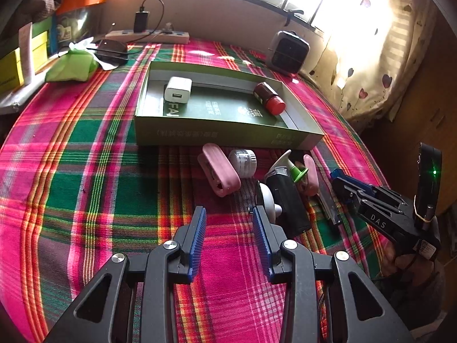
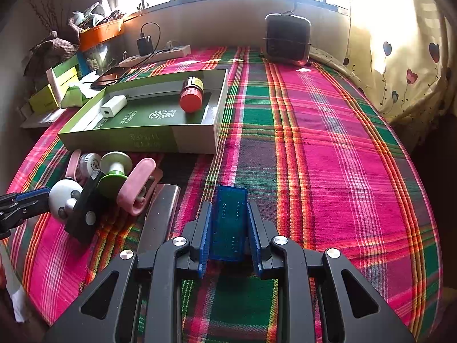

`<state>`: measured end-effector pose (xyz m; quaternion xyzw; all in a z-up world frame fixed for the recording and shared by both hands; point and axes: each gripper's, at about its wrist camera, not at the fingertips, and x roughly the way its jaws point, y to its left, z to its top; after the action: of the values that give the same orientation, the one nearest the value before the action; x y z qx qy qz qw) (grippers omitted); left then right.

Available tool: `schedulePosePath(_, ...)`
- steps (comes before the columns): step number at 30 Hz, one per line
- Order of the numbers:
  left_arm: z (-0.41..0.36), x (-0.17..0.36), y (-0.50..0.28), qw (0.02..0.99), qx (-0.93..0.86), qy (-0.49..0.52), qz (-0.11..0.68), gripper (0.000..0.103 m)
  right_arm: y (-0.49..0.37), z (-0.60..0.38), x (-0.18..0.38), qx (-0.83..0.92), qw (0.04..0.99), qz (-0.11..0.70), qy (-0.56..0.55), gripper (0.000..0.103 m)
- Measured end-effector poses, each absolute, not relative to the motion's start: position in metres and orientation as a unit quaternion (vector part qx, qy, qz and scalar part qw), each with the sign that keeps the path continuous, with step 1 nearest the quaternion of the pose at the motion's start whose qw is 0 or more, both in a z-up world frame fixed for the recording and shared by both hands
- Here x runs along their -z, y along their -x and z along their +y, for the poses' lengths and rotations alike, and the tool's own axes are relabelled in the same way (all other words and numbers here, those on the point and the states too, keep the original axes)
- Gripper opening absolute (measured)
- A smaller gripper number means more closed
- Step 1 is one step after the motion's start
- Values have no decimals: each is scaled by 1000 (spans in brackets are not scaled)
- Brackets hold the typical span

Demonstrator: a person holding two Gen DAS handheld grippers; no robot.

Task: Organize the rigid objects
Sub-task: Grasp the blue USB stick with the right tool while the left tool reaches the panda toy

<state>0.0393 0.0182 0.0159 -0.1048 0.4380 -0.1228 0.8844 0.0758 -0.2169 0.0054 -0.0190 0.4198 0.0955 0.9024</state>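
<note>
Near the shallow green cardboard box [image 2: 148, 140], the right gripper [image 2: 229, 228] is pinching a translucent blue plastic block [image 2: 230, 223] while the left gripper [image 1: 229, 228] is hovering spread.

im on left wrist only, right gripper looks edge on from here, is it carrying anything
Observer: Yes, the right gripper has its jaws shut on a blue translucent block.
Operator: is it over the box yet
Observer: No, it sits over bare plaid cloth, with the green box ahead and to its left.
Operator: whats that grey strip behind the black thing
Observer: A flat metal bar lying on the cloth beside the pink clip.
</note>
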Motion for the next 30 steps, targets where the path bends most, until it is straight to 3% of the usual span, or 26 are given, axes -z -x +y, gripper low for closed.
schedulePosePath(14, 14, -15, -28, 879, 134, 115, 442, 33, -75, -218, -5, -101, 904, 416, 18, 25)
schedulePosePath(18, 14, -19, -26, 879, 145, 127, 435, 40, -75, -219, -5, -103, 904, 415, 16, 25)
schedulePosePath(30, 8, -9, -33, 871, 128, 120, 459, 41, -74, -220, -5, -107, 904, 415, 13, 25)
